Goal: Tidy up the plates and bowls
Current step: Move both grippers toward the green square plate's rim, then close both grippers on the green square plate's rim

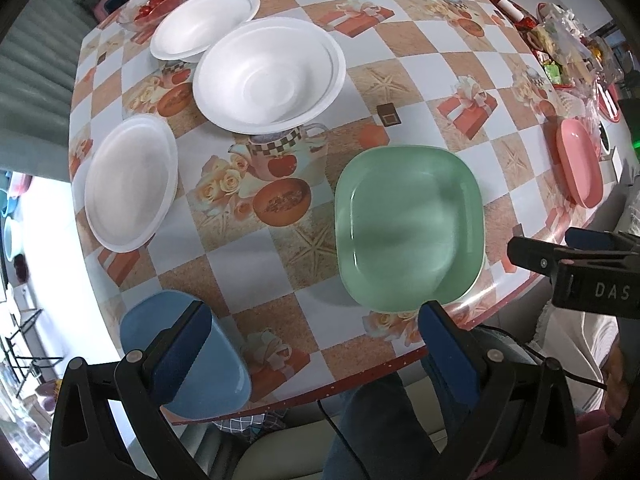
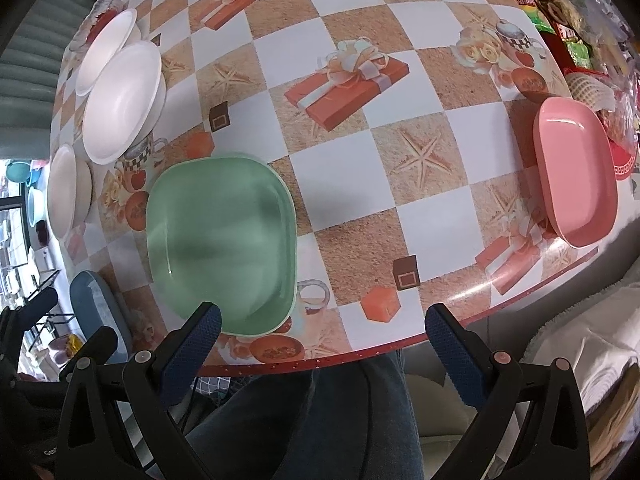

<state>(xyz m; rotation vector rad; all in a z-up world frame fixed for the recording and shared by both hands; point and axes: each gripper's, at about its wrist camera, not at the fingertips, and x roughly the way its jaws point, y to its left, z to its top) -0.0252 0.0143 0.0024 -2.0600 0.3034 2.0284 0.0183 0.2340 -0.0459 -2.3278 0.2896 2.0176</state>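
Left gripper (image 1: 316, 348): lower centre of the left wrist view, above the near edge of the surface; blue-padded fingers (image 1: 180, 354) spread wide, holding nothing.
Right gripper (image 2: 322, 346): lower centre of the right wrist view, fingers (image 2: 192, 354) spread wide apart, empty.
Surface (image 2: 344, 128): checked tablecloth printed with gift boxes, starfish and roses.
Green rounded-square plastic plate (image 1: 408, 226): flat on the surface, right of centre in the left view, near the front edge.
Blue rounded plastic plate (image 1: 224, 372): lower left of the left view, partly behind the left finger.
Pink oblong plastic plate (image 2: 574, 170): right edge of the right view, well apart from the green one.
White foam bowls: large stack (image 1: 268, 74) upper centre of the left view, a smaller one (image 1: 204, 22) behind it, a third (image 1: 130, 182) at the left edge.
Clear glass dish with red fruit (image 1: 154, 2): upper left corner.
Person's trouser leg (image 2: 320, 416): below the surface edge.
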